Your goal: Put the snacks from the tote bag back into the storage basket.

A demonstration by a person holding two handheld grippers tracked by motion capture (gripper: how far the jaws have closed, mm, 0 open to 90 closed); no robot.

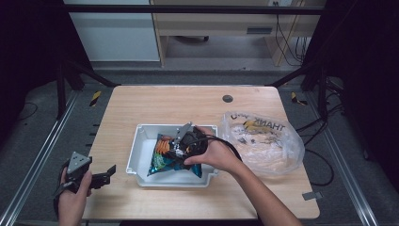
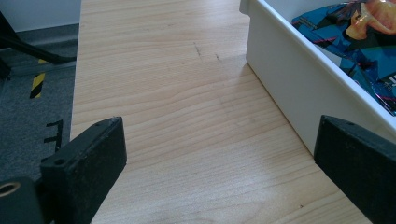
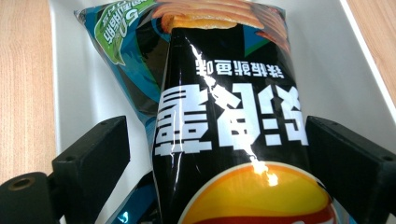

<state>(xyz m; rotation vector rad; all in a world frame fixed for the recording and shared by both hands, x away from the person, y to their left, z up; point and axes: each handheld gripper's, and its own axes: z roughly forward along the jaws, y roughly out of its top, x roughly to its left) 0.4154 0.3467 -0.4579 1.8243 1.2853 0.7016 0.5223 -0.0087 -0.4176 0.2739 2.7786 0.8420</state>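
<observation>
Snacks fill the white tray that sits near the middle of the wooden table, a little toward its front edge. A black crisp packet lies on top of a blue crisp packet inside the tray, both stretched along the tray floor. The right gripper hangs over the tray, and in the right gripper view its two black jaws stand apart on either side of the black packet: the left jaw is clear of the foil with a strip of white tray between them, while the right jaw stands right at the packet's edge, and whether it touches there cannot be told. The jaws are spread, not squeezing the packet. The blue packet pokes out from under the black one toward the tray's near left corner. The left gripper rests low at the table's front left corner, just beside the tray's left wall, its jaws wide apart with only bare wood between them. A clear plastic bag lies at the table's right edge, just beside the tray.
</observation>
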